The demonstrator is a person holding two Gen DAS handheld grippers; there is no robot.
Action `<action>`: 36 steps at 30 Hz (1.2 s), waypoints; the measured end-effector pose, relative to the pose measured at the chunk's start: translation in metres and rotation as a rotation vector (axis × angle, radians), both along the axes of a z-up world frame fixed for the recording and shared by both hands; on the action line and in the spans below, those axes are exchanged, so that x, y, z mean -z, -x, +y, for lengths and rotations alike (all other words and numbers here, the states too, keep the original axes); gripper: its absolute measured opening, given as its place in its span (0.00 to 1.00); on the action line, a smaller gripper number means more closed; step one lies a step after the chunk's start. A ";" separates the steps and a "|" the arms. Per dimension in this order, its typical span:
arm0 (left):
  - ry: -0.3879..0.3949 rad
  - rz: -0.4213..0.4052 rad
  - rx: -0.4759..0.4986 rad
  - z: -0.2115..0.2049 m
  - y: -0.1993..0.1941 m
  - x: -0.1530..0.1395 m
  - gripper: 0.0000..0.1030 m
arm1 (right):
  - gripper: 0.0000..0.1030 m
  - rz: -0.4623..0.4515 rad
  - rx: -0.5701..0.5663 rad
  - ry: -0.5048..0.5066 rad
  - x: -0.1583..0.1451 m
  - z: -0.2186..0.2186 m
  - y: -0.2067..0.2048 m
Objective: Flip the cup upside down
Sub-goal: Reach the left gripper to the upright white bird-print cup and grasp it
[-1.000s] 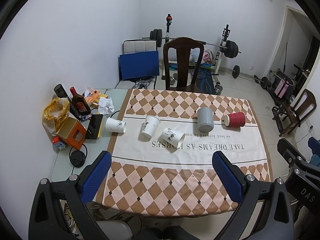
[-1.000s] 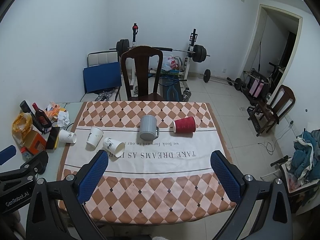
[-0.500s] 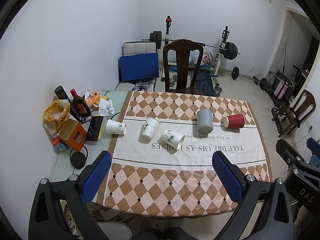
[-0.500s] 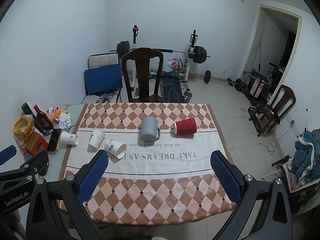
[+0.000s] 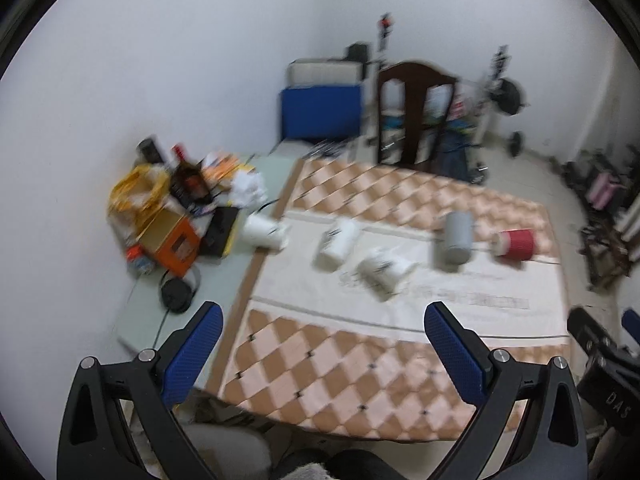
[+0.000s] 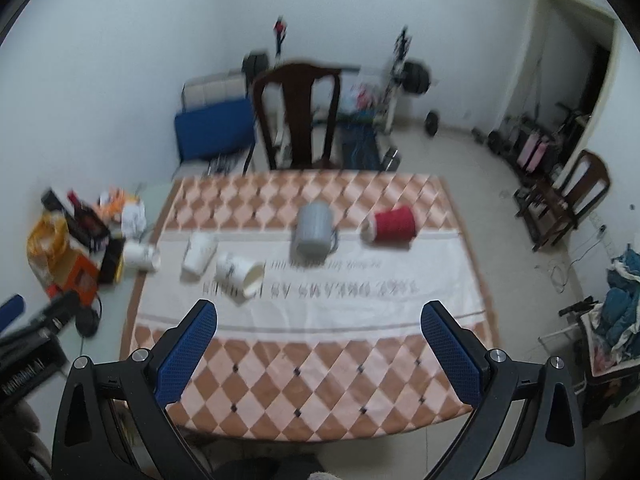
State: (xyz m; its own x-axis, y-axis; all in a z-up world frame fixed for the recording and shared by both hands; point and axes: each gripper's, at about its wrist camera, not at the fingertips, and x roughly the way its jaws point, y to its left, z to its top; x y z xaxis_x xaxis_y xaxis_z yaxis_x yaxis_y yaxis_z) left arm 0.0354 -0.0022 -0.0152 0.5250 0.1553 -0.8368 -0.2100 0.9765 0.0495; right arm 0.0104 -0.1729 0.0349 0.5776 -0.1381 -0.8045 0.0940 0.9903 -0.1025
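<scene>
Several cups sit mid-table on a checked cloth [image 6: 312, 360]. A red ribbed paper cup [image 6: 392, 224] [image 5: 516, 243] lies on its side at the right. A grey mug [image 6: 314, 229] [image 5: 456, 236] stands left of it. Three white paper cups [image 6: 240, 276] [image 6: 198, 256] [image 6: 140, 256] are further left; at least two lie on their sides. My left gripper [image 5: 324, 344] and right gripper [image 6: 320, 340] are both open and empty, held above the near table edge, well short of the cups. Both views are blurred by motion.
Clutter sits at the table's left end: an orange box [image 5: 172, 240], a yellow bag [image 5: 136, 196], bottles, crumpled paper and black headphones [image 5: 176, 294]. A dark wooden chair [image 6: 298, 116] stands behind the table, with weights and a blue pad beyond.
Both views have shifted and blurred: both grippers are moving, the left turning toward the left. The cups have not moved. Both grippers stay open.
</scene>
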 end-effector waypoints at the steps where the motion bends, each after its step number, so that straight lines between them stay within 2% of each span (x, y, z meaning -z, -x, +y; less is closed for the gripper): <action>1: -0.008 0.028 -0.031 0.007 -0.004 0.013 1.00 | 1.00 0.043 -0.011 0.000 0.017 0.005 -0.012; 5: -0.051 0.134 -0.144 0.035 -0.019 0.062 1.00 | 1.00 0.194 -0.057 0.000 0.099 0.012 -0.047; 9: -0.086 0.228 -0.214 0.064 -0.028 0.109 1.00 | 1.00 0.321 -0.103 -0.003 0.178 0.032 -0.074; 13: -0.094 0.299 -0.250 0.085 -0.041 0.147 1.00 | 1.00 0.409 -0.133 -0.010 0.237 0.057 -0.094; 19: -0.069 0.381 -0.243 0.110 -0.079 0.190 1.00 | 1.00 0.490 -0.152 -0.010 0.279 0.093 -0.120; 23: -0.033 0.416 -0.223 0.126 -0.113 0.207 1.00 | 1.00 0.530 -0.114 -0.011 0.292 0.101 -0.136; 27: 0.075 0.426 -0.229 0.146 -0.153 0.220 1.00 | 1.00 0.569 -0.020 -0.024 0.306 0.097 -0.159; 32: 0.360 0.445 -0.313 0.182 -0.199 0.247 0.99 | 1.00 0.604 0.142 -0.073 0.321 0.081 -0.180; 36: 0.522 0.438 -0.417 0.207 -0.228 0.271 0.97 | 1.00 0.612 0.247 -0.100 0.326 0.073 -0.191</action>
